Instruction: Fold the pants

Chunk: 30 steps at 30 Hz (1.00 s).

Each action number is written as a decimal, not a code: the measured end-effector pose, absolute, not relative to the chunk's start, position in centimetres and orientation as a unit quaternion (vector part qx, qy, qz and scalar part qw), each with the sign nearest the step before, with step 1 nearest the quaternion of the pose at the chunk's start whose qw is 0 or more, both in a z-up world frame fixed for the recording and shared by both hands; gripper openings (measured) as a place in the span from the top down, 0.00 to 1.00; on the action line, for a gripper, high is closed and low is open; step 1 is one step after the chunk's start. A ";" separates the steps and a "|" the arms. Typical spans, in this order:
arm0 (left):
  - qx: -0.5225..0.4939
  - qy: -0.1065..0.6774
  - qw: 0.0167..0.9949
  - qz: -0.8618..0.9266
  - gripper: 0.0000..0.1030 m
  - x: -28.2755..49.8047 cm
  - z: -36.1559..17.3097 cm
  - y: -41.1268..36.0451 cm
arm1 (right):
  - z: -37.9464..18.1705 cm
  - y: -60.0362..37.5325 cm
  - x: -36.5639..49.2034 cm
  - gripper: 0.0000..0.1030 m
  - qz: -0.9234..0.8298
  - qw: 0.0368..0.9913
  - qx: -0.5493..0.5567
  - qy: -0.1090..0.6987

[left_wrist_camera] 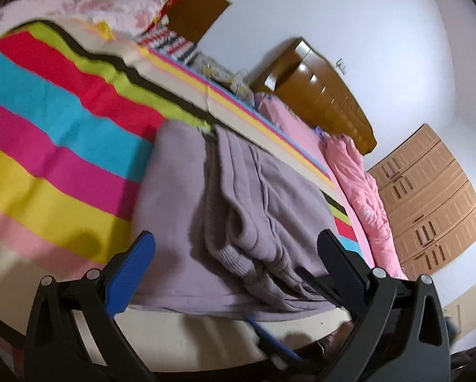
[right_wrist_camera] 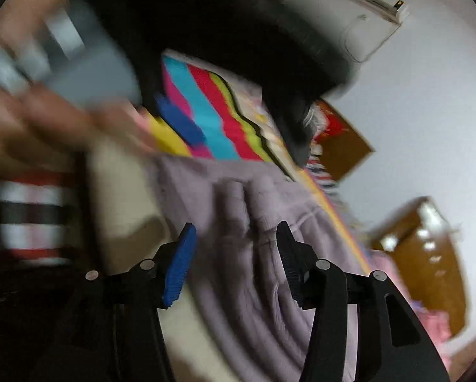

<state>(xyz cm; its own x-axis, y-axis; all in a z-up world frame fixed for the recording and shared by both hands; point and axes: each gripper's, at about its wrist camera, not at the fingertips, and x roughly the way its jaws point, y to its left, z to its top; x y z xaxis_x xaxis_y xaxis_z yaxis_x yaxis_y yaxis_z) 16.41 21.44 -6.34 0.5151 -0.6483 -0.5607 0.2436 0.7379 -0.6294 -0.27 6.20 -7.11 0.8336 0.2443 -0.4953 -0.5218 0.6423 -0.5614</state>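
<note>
1. The pants (left_wrist_camera: 238, 210), a mauve knit pair, lie bunched on the striped blanket (left_wrist_camera: 56, 121) covering the bed, just ahead of both sets of fingers, with a ribbed cuff (left_wrist_camera: 234, 259) on top between the left gripper's fingers.
2. The left gripper (left_wrist_camera: 238, 256) has its jaws spread wide and released; cloth lies beneath and between them, but the pads press on nothing.
3. The right gripper (right_wrist_camera: 236, 254) is also apart from the cloth, jaws partly spread over the folds of the pants (right_wrist_camera: 238, 222), gripping nothing. This view is heavily blurred.
4. The step in hand looks like taking a fresh hold for the next fold. It would go best if each gripper pinched one edge through all layers, not just the top ridge, and if the cloth were smoothed flat first, since the bunching would otherwise be folded in.
5. Beyond the fingers, a pink quilt (left_wrist_camera: 362, 191) lies along the far side, with a wooden headboard (left_wrist_camera: 323, 95) behind it and piled bedding (left_wrist_camera: 110, 3) at the far left.
6. A person's hand (right_wrist_camera: 46, 121), blurred, sits off to the left of the right fingers, close to where they would work.
</note>
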 end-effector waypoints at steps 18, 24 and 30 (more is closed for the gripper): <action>-0.235 0.504 0.798 -0.231 0.25 21.0 -8.2 14.8 | -5.6 -18.1 -2.4 0.46 0.078 0.958 0.027 0.275; -0.185 0.498 0.824 -0.197 0.46 21.4 -8.5 13.7 | -8.3 -17.7 -4.1 0.32 0.107 0.950 -0.004 0.293; -0.191 0.491 0.824 -0.207 0.60 21.2 -8.5 13.6 | -9.2 -16.6 -2.9 0.33 0.074 0.947 -0.046 0.309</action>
